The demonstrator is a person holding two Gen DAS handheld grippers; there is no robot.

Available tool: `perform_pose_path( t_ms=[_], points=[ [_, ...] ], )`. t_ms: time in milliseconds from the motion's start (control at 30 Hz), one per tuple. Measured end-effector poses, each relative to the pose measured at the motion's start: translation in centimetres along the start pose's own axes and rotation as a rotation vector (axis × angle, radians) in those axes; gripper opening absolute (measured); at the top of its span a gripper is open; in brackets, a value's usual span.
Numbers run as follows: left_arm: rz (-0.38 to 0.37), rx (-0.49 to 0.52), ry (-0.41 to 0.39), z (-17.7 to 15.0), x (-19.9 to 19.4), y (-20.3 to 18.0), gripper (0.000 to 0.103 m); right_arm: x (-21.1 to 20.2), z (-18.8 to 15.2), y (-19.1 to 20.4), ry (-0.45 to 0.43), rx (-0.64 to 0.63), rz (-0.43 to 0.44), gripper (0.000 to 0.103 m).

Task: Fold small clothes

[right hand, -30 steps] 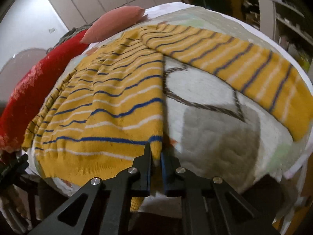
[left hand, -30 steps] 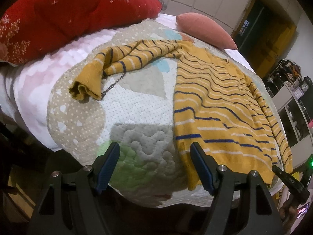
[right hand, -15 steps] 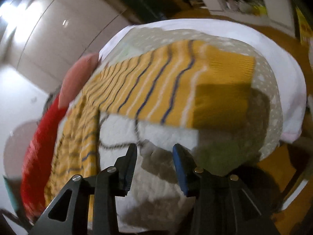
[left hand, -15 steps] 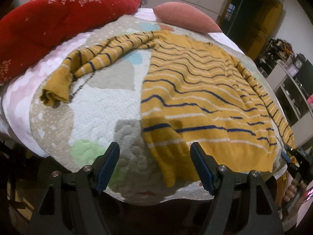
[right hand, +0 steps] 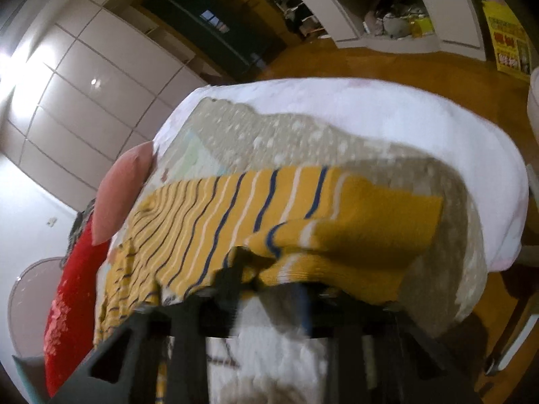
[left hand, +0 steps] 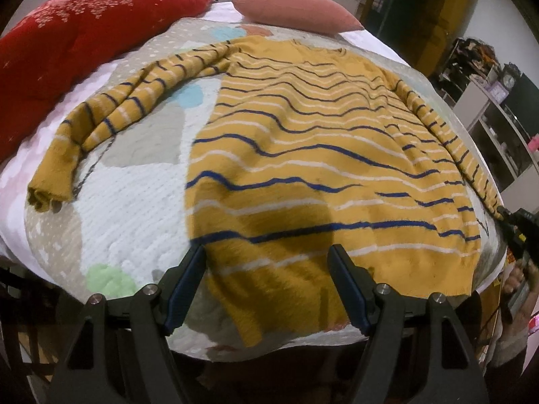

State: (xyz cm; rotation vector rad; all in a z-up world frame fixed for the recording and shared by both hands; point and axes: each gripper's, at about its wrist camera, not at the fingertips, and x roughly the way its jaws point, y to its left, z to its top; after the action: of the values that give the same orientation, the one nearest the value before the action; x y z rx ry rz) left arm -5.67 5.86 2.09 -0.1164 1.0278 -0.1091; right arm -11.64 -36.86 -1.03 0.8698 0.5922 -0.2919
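the yellow sweater (left hand: 313,155) with blue and white stripes lies flat on a spotted quilt (left hand: 134,202) on the bed. one sleeve (left hand: 111,114) lies stretched out toward a big red pillow (left hand: 67,40). a pink pillow (left hand: 296,10) sits past the neck of the sweater. the left gripper (left hand: 267,286) hangs over the bottom hem with its fingers (left hand: 183,286) spread wide and nothing pressed between them. the right gripper (right hand: 269,286) is at the other sleeve (right hand: 303,215), and its fingers are closing with a fold of the yellow cuff bunched between them. that picture is blurry. a hand (left hand: 518,286) shows at the bed's edge.
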Motion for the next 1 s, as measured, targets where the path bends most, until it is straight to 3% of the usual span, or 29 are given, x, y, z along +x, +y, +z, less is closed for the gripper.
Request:
perform_pose_path(
  t_ms=[267, 433, 667, 1000],
  points=[
    [-0.022, 0.033, 0.001, 1.3, 0.8, -1.6, 0.074, -3.4, 9.3, 1.9, -0.214, -0.056, -0.092, 0.007],
    [-0.038, 0.024, 0.003, 1.2, 1.1, -1.4, 0.075, -2.9, 12.1, 4.7, -0.231, -0.129, -0.138, 0.007],
    [-0.066, -0.026, -0.027, 1.7, 0.2, 0.3, 0.075, -1.8, 11.3, 10.1, -0.178, -0.270, -0.067, 0.007],
    [-0.087, -0.109, -0.105, 1.0, -1.9, 5.7, 0.075, 4.5, 5.1, 27.1, -0.068, -0.624, 0.001, 0.007]
  ],
)
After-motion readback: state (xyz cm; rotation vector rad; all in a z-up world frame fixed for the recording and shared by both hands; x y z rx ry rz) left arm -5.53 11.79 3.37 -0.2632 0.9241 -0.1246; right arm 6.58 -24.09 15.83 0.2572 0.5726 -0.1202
